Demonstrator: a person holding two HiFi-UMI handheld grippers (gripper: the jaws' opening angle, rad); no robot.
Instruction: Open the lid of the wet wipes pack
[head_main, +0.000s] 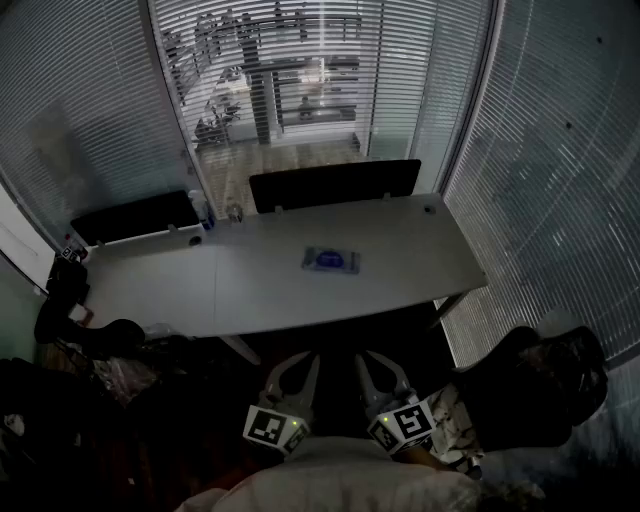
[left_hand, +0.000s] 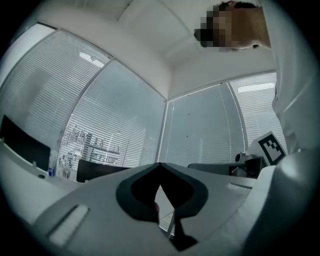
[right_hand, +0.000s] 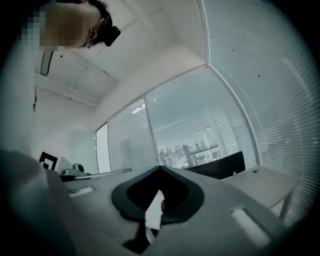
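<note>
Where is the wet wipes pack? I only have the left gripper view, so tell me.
Observer: The wet wipes pack lies flat on the white table, a little right of its middle.
Operator: Now report the other side's jaws.
Observer: In the right gripper view, the right hand-held gripper has its jaws together with nothing between them.
Operator: Give me both positions against the table.
Observer: In the head view, the left hand-held gripper and the right one are low by the person's body, short of the table's near edge and well apart from the pack.
</note>
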